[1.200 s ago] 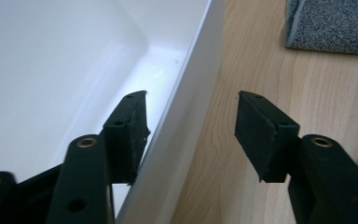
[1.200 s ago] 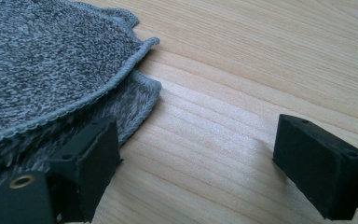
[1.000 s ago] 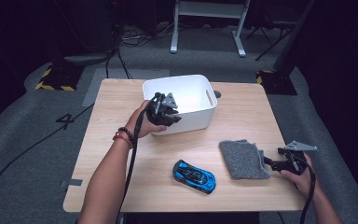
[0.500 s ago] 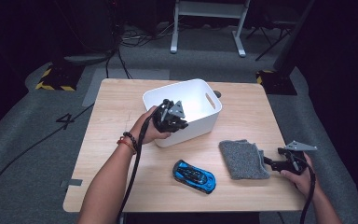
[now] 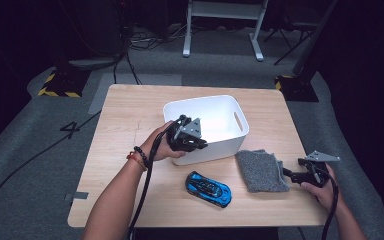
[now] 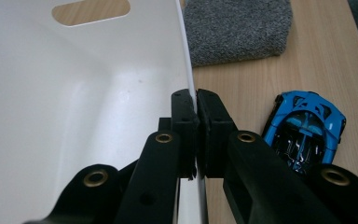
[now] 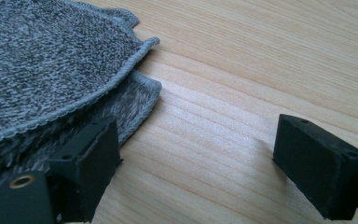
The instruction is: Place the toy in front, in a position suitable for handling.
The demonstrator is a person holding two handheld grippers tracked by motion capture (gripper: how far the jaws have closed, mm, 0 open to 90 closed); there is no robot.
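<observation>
The left gripper (image 6: pixel 196 105) is clamped on the near rim of the white bin (image 6: pixel 74 116), the blue toy car (image 6: pixel 305 126) just beside it. The right gripper (image 7: pixel 196 154) rests with its jaws apart, touching the grey cloth's (image 7: pixel 46 70) edge.

Overhead camera, two close tool-mounted cameras

numeral 4 (image 5: pixel 72 129) on grey floor (image 5: pixel 25 150)

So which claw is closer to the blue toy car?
The left. The left claw grips the white bin's near wall, just above the blue toy car. The right claw sits beyond the grey cloth, farther off.
</observation>
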